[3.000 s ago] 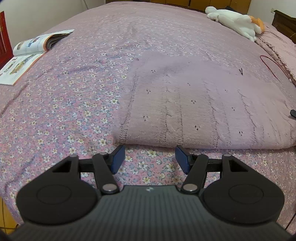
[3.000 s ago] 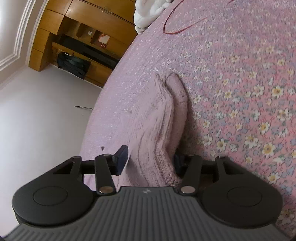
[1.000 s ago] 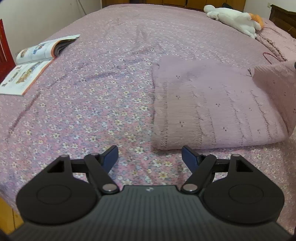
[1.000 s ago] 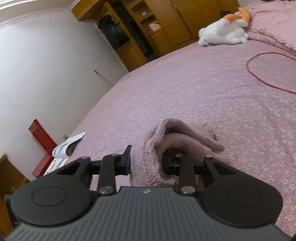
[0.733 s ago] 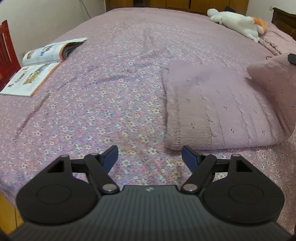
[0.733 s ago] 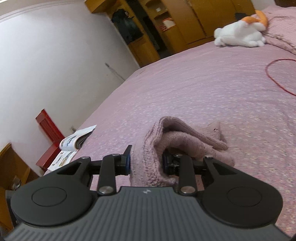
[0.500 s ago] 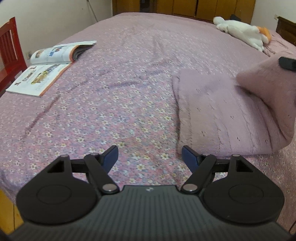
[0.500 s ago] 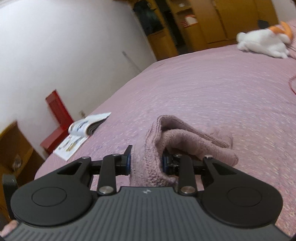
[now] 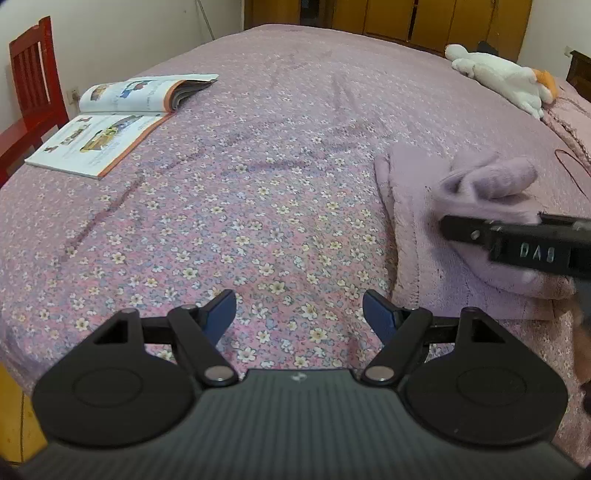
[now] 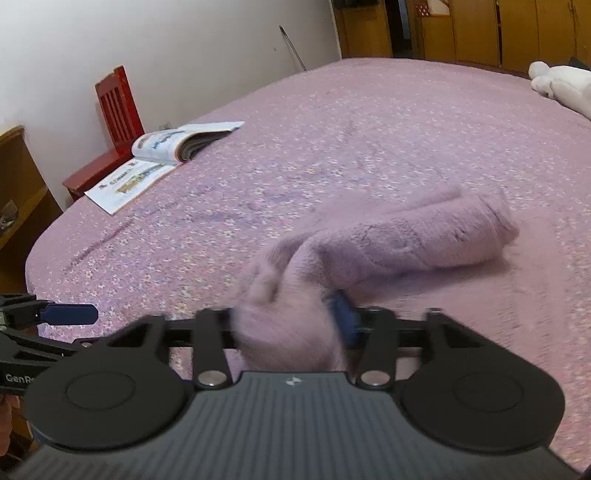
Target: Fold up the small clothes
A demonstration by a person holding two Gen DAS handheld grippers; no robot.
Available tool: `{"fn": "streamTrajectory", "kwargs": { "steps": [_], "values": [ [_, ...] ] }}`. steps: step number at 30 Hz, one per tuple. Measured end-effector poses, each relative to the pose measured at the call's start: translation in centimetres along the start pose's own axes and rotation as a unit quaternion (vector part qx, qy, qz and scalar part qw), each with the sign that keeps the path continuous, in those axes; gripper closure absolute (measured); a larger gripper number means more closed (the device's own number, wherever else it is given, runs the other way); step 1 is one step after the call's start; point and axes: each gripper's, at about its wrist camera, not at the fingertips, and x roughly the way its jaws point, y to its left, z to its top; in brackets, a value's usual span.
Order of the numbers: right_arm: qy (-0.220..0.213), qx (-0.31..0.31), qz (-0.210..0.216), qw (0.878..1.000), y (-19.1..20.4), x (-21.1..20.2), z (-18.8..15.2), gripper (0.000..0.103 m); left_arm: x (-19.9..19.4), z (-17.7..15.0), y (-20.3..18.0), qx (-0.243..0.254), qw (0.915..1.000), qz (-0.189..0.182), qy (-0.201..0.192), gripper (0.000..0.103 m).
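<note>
A pale pink knitted sweater [image 9: 410,206] lies on the flowered bedspread [image 9: 258,192], its right part doubled over into a thick roll [image 10: 424,240]. My right gripper [image 10: 288,321] is low over the sweater's near edge with its jaws opening. A blurred bunch of the knit sits between them, hiding the left pad and standing just clear of the blue right pad. In the left wrist view the right gripper [image 9: 517,243] reaches in from the right across the sweater. My left gripper [image 9: 299,310] hovers open over bare bedspread to the left of the sweater, nothing between its fingers.
An open picture book [image 9: 122,122] lies near the bed's left edge, beside a red wooden chair [image 9: 29,74]. A white plush toy [image 9: 506,81] and a red cord [image 9: 572,166] are at the far right. Wooden wardrobes [image 10: 480,33] stand behind the bed.
My right gripper swung left and down with the sweater's edge, laying it over the rest, and its jaws have spread apart. My left gripper drifted left, away from the sweater, still open.
</note>
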Motion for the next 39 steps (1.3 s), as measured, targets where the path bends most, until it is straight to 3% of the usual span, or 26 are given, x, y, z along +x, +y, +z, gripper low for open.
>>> {"fn": "streamTrajectory", "kwargs": {
  "steps": [3,10,17,20,25,30,35,36,37,39],
  "values": [
    [-0.010,-0.001,0.020,1.000,0.8,-0.8,-0.2,0.026,-0.2,0.2,0.2,-0.004,1.0000,-0.005,-0.007,0.026],
    [-0.050,0.034,0.036,0.998,-0.9,-6.3,-1.2,0.022,-0.8,1.6,-0.7,-0.010,0.9986,-0.045,-0.026,0.026],
    [-0.106,0.078,-0.028,0.991,-5.2,-11.7,-2.7,0.021,-1.0,3.3,-4.2,0.019,0.9954,-0.083,-0.044,0.026],
    [-0.125,0.123,-0.067,0.982,-7.9,-13.1,-3.5,0.014,-0.8,4.3,-6.4,0.040,0.9929,-0.095,-0.060,0.026],
    [-0.123,0.209,-0.079,0.967,-11.9,-13.4,-5.0,0.013,2.0,6.0,-10.6,0.101,0.9865,-0.110,-0.066,0.026],
    [-0.111,0.223,-0.082,0.965,-13.4,-12.3,-6.0,0.013,5.5,6.5,-13.9,0.161,0.9795,-0.109,-0.052,0.027],
    [-0.107,0.235,-0.070,0.964,-14.3,-10.2,-6.0,0.013,7.4,6.4,-14.4,0.135,0.9822,-0.114,-0.065,0.029],
    [-0.107,0.237,-0.060,0.964,-14.3,-9.5,-5.8,0.013,7.6,6.4,-14.2,0.124,0.9823,-0.121,-0.071,0.040],
    [-0.105,0.240,-0.048,0.964,-14.4,-8.9,-5.7,0.012,8.1,6.4,-13.9,0.111,0.9826,-0.129,-0.075,0.062],
    [-0.097,0.239,-0.033,0.966,-14.5,-7.4,-5.2,0.012,8.9,6.6,-13.1,0.083,0.9858,-0.127,-0.072,0.090]
  ]
}}
